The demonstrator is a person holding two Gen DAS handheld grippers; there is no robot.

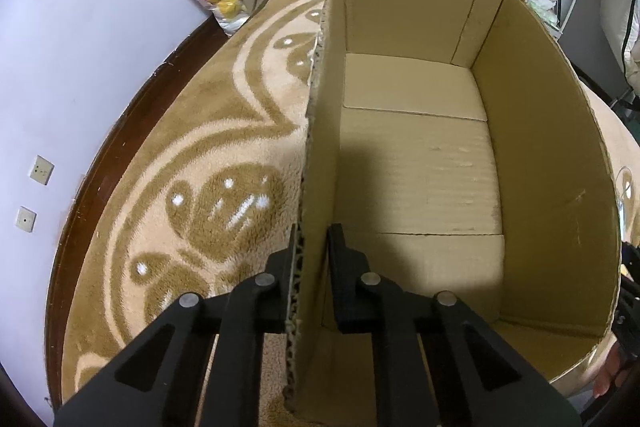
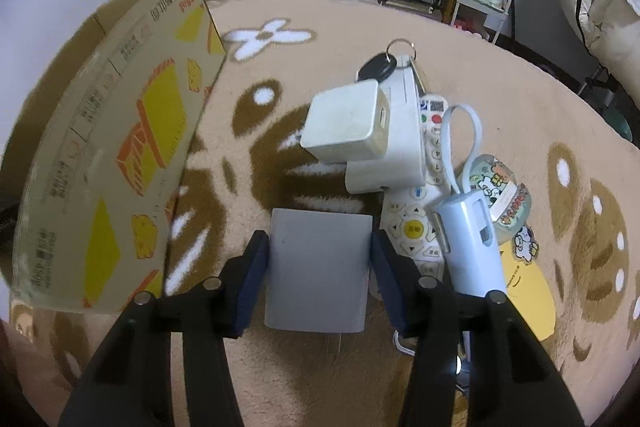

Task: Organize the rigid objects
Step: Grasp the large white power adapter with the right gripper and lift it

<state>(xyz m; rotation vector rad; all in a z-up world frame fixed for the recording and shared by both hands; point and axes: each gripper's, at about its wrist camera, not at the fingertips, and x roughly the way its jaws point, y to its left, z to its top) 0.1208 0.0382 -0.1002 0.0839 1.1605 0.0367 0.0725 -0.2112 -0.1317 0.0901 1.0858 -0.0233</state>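
Nearest in the right wrist view, the right gripper [image 2: 316, 267] has a grey plug adapter [image 2: 318, 271] between its two fingers, jaws about half open; the pads [image 2: 250, 283] sit at its left and right sides, and whether they already press on it is hard to judge from this angle. No earlier picture is at hand to compare. The adapter lies flat on the patterned rug [image 2: 480, 75], its long axis running near to far along the fingers, its prongs pointing toward the camera.

Just right of it lie a remote control [image 2: 416, 227] and a pale blue sleeve with a loop strap [image 2: 472, 247]. Farther off, a white cube charger [image 2: 344, 123] rests on a white flat box [image 2: 400, 147], with a key fob [image 2: 376, 67] beyond.

The cardboard box [image 2: 120, 155] stands to the left, so the adapter must travel left to go in.

In the left wrist view, the left gripper [image 1: 310, 267] is clamped tight on the box's left wall [image 1: 320, 167], one finger outside, one inside. The box floor looks bare.
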